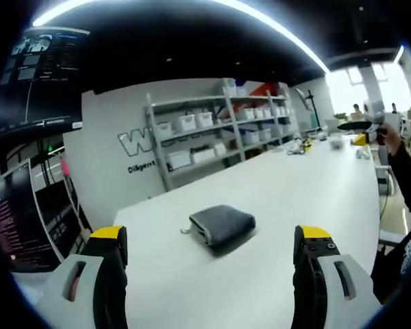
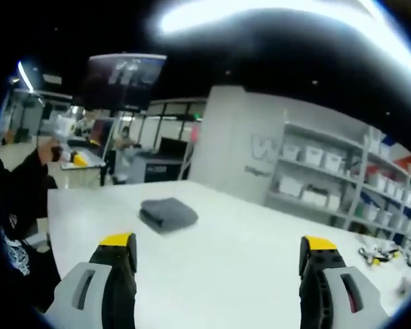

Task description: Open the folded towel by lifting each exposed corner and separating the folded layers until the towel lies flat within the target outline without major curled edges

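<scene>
A dark grey towel point(image 1: 221, 225), folded into a thick rectangle, lies on the white table point(image 1: 294, 199). A small loop tag sticks out at its left side. My left gripper point(image 1: 212, 257) is open, held above the table a short way before the towel, with nothing between its yellow-tipped jaws. In the right gripper view the same folded towel point(image 2: 168, 212) lies left of centre on the table point(image 2: 246, 233). My right gripper point(image 2: 218, 259) is open too, short of the towel and to its right, holding nothing.
A shelf rack point(image 1: 219, 127) with white bins stands against the far wall. Small items point(image 1: 342, 140) lie at the table's far end. A person's sleeve point(image 1: 404, 168) shows at the right edge. Monitors point(image 1: 27, 212) stand on the left. Another desk point(image 2: 89, 161) sits beyond the table.
</scene>
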